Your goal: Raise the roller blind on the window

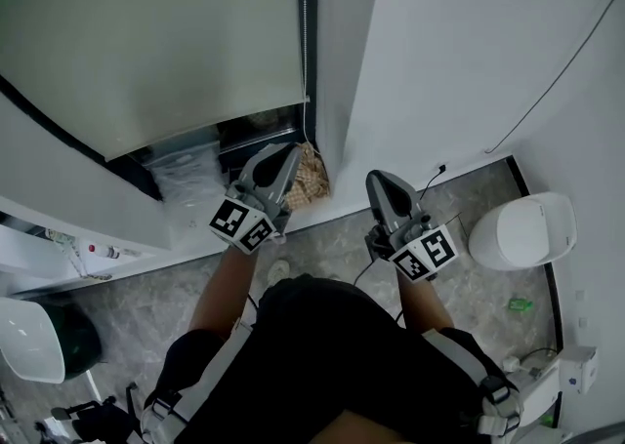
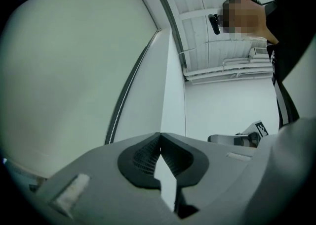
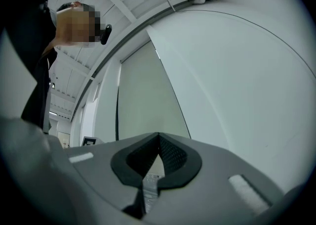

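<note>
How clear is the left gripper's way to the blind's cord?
Likely yes. The left gripper sits close below the cord, and nothing shows between them. Its jaws are shut, so they would have to open first.

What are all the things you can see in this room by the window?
roller blind: one, pale grey-green, covers most of the window, upper left
bead chain: one, light, hangs along the blind's right edge
wall: one, white, right of the window
wicker thing: one, tan, below the blind's right corner
clear plastic thing: one, below the blind
rounded container: one, white, on the floor at the right
small green thing: one, on the floor near that container
floor: grey, stone pattern
left gripper: one, grey, shut, empty, near the blind's lower edge
right gripper: one, grey, shut, empty, beside it
</note>
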Demonstrator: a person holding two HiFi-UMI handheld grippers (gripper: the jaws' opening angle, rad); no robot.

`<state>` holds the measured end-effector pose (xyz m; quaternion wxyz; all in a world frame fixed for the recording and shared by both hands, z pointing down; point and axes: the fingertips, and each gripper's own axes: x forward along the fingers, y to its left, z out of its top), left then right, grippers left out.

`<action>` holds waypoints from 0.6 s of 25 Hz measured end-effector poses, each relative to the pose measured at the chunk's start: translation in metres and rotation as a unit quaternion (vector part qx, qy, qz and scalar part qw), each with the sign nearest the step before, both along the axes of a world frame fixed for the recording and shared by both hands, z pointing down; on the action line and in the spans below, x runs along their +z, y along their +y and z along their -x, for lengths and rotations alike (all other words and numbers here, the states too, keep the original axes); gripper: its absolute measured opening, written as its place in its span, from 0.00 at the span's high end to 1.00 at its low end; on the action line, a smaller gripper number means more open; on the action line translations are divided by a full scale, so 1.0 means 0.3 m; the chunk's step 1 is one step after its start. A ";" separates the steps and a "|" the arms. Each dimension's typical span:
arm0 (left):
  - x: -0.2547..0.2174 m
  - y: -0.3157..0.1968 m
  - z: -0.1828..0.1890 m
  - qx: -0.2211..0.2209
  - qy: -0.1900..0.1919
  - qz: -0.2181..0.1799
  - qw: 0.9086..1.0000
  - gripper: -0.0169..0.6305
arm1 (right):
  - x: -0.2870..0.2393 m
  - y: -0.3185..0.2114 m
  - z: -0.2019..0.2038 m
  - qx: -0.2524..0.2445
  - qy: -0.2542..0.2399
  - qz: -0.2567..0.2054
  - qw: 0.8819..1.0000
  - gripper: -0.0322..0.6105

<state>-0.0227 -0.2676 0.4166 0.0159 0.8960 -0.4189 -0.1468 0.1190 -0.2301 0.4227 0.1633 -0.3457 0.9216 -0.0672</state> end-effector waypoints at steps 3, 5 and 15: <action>-0.005 -0.047 -0.039 0.035 -0.009 -0.006 0.999 0.97 | -0.012 -0.030 0.006 0.024 -0.002 -0.001 1.000 0.94; 0.007 -0.089 -0.038 0.053 -0.013 -0.004 0.999 0.97 | -0.009 -0.043 0.017 0.039 -0.002 0.000 0.999 0.94; 0.083 -0.351 -0.053 0.116 -0.026 0.020 0.993 0.96 | 0.048 -0.049 0.044 0.092 -0.027 0.050 0.994 0.94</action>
